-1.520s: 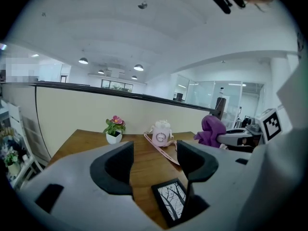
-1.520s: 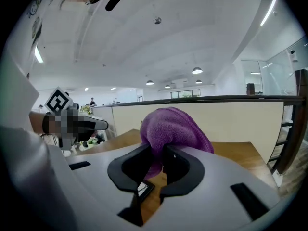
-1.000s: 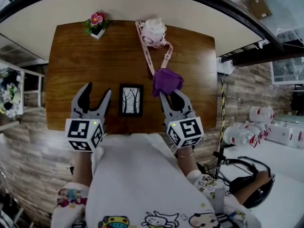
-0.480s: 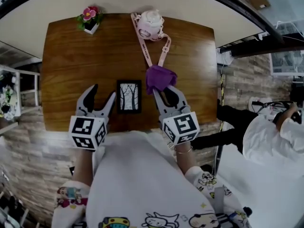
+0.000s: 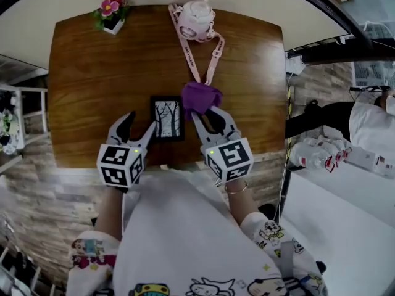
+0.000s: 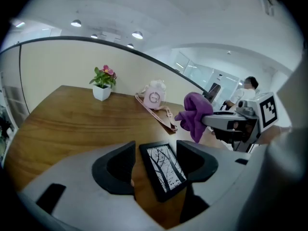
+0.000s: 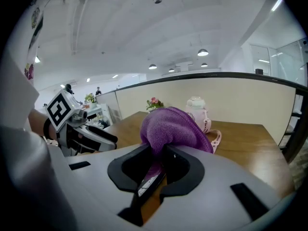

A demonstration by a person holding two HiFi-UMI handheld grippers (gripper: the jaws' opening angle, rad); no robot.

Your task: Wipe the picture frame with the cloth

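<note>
2 grippers are in view over a brown wooden table (image 5: 92, 73). The left gripper (image 5: 139, 123) has its jaws wide apart and grips nothing. In the left gripper view the picture frame (image 6: 163, 170) shows in the gap between them; whether either jaw touches it cannot be told. In the head view this gripper sits just beside the frame's left edge.

The frame is black-edged with a print of bare trees. It lies flat on the table, near the edge closest to the person.

The right gripper (image 5: 207, 113) has its jaws closed on a purple cloth (image 7: 173, 129), which bunches above the jaw tips. The cloth is held off the table, near the frame's far right corner.

At the table's far side stand 1 potted flower (image 5: 110, 14) and 1 pink bottle (image 5: 196, 18) with a strap.
</note>
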